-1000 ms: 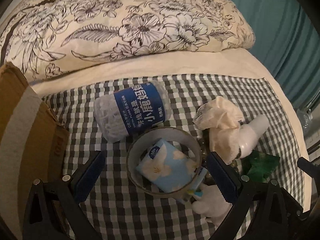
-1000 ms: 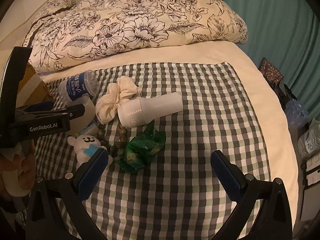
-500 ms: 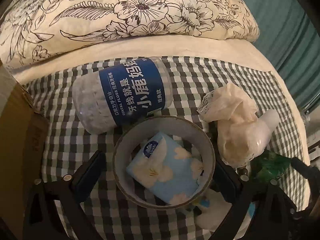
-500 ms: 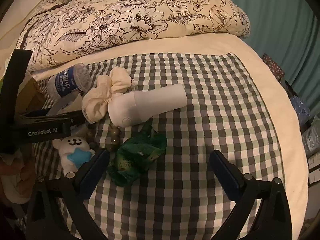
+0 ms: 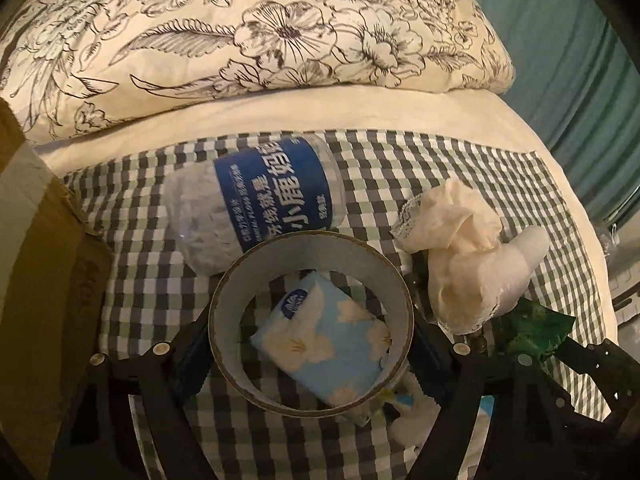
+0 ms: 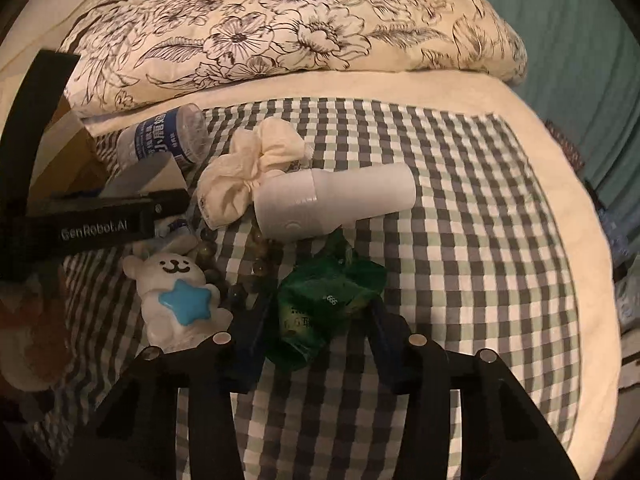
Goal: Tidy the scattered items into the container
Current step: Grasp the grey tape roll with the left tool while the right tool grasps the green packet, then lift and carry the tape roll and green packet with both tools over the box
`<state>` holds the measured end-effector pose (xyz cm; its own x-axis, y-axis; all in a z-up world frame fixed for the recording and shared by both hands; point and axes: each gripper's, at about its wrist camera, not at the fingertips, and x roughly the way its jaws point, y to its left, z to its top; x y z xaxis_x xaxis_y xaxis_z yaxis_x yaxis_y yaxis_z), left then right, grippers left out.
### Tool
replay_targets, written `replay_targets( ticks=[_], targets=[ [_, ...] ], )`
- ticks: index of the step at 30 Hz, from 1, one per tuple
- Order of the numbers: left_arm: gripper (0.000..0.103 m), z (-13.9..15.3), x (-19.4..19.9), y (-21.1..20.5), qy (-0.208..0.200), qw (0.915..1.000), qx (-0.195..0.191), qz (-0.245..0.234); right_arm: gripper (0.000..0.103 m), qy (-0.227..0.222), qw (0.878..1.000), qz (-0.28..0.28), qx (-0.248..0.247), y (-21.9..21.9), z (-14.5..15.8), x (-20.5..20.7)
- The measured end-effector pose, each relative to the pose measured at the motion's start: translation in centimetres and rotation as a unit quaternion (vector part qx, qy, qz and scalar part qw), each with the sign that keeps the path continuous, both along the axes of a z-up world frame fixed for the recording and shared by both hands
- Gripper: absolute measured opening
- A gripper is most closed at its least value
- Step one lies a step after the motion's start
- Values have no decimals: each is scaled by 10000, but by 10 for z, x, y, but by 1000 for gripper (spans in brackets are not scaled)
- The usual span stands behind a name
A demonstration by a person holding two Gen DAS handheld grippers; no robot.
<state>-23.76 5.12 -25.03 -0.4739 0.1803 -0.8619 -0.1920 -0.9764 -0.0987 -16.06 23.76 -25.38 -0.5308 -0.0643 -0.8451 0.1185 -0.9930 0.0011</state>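
My left gripper [image 5: 312, 332] is shut on a grey tape roll [image 5: 224, 312], one finger at each side; the roll is lifted a little above a blue flowered tissue pack [image 5: 332, 340]. My right gripper [image 6: 316, 320] is shut on a green crinkled packet [image 6: 320, 300] on the checked cloth. A clear bottle with a blue label [image 5: 260, 208] lies behind the roll. A cream cloth bundle [image 6: 248, 172], a white hair-dryer-like device [image 6: 336, 200], a bead string [image 6: 240, 280] and a white bunny toy with a blue star [image 6: 176, 292] lie close together.
A brown cardboard box [image 5: 36, 280] stands at the left edge of the checked cloth [image 6: 460, 260]. A flowered duvet [image 5: 260, 28] is piled at the back. A teal curtain [image 6: 580, 20] hangs at the right, past the bed's edge.
Both grippers have closed: the left on the tape roll, which has risen off the tissue pack, the right after moving forward and left onto the green packet.
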Motion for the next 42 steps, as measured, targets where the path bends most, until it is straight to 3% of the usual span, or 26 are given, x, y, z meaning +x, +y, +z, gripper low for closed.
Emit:
replay_targets(
  ticks=[11, 42],
  targets=[
    [84, 21, 11, 4, 264, 9996, -57, -47, 38, 198, 9997, -137, 1, 8, 25, 13],
    [84, 143, 103, -7, 1477, 9883, -162, -335, 37, 1172, 9920, -463, 28, 6, 126, 82]
  ],
)
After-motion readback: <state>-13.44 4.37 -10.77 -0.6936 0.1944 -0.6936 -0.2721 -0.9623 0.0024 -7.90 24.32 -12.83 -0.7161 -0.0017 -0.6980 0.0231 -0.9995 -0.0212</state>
